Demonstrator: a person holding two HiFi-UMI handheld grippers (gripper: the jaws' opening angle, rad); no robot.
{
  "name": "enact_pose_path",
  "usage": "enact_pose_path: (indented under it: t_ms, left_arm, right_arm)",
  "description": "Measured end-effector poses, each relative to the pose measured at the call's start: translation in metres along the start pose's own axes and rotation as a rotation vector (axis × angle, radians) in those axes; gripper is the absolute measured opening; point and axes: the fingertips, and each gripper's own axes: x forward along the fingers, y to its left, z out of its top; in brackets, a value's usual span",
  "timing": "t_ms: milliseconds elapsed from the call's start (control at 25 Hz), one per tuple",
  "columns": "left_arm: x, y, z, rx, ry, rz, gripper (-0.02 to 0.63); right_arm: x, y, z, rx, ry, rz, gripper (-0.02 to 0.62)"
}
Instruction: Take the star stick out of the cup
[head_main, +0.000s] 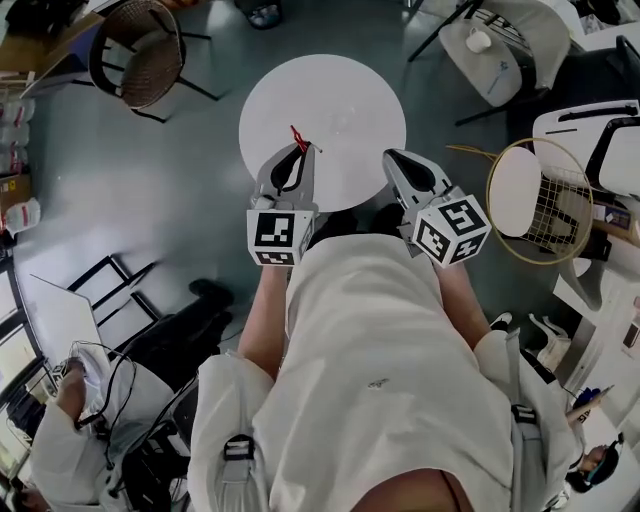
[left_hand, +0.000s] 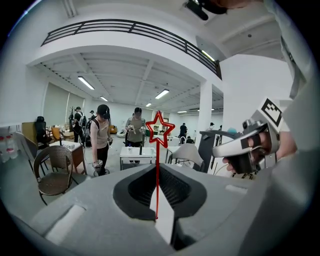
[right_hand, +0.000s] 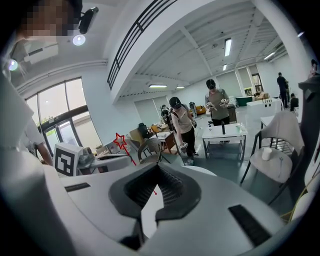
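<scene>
My left gripper (head_main: 298, 152) is pinching the star stick (left_hand: 157, 172) near its bottom end. The pads are closed on the thin red shaft, which stands almost straight up toward twelve o'clock in the left gripper view. The outlined star sits at the top, free in the air. In the head view the stick pokes out over the near edge of the round white table (head_main: 330, 85), at about eleven o'clock from my gripper tips. I cannot pick out the cup on that pale tabletop, but nothing surrounds the stick, so I judge it is already clear of the cup.

My right gripper (head_main: 393, 158) hangs beside it at three o'clock, well apart. Its pads are drawn together with nothing between them.

The stick looks like thin glossy plastic. It should be very light, stiff enough to hold its line but springy, and slick under ribbed rubber pads. The star is a hollow outline and looks the easiest part to snap. The place to grip is low on the shaft, as now, with a gentle squeeze. Pinched too lightly it could swivel, and too hard it may bow.
</scene>
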Motion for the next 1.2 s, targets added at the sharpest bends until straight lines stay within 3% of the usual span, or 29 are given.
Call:
enact_pose_path:
  t_ms: [240,640,920,1200]
  left_arm:
    - [-0.017,-0.007,0.002,-0.021,-0.020,0.025,0.023]
    - [-0.033,-0.072,-0.011,-0.044,-0.009,0.045,0.023]
    - [-0.041,-0.136,-0.028,-0.104,0.003,0.036,0.023]
    - [-0.076,-0.198,-0.057,-0.083,0.036,0.052,0.023]
  right_arm:
    - [-0.010,0.010,0.000,-0.026,-0.001,0.041,0.006]
    - [-0.082,-0.001,-0.023,-0.049,0.018,0.064,0.006]
    - [-0.151,-0.025,-0.059,0.000,0.014,0.028,0.006]
    - [-0.202,-0.025,-0.111,0.022,0.045,0.053,0.006]
